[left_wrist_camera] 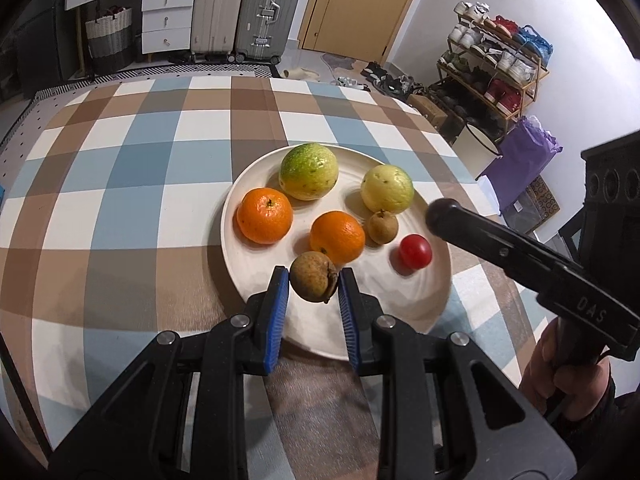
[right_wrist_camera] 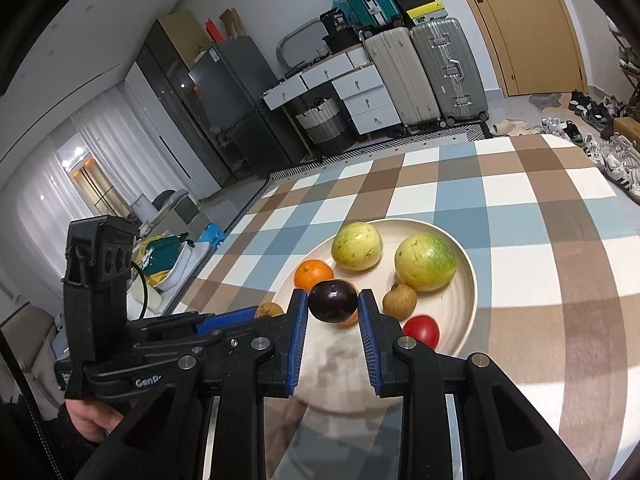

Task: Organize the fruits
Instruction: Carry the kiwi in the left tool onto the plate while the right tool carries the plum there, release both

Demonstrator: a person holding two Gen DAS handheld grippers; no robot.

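On my bench with the checked brown, blue and white cloth (left_wrist_camera: 132, 152) sits a round cream ceramic plate (left_wrist_camera: 256, 268). I count on it two yellow-green round fruits (left_wrist_camera: 308, 171), two oranges (left_wrist_camera: 264, 215), a small brown fruit (left_wrist_camera: 383, 227) and a red cherry tomato (left_wrist_camera: 415, 251). My left gripper (left_wrist_camera: 313, 282) has its jaws pinching a rough brown round fruit (left_wrist_camera: 312, 282) above the plate's near rim. My right gripper (right_wrist_camera: 333, 302) pinches a dark purple round fruit (right_wrist_camera: 333, 301) over the plate.
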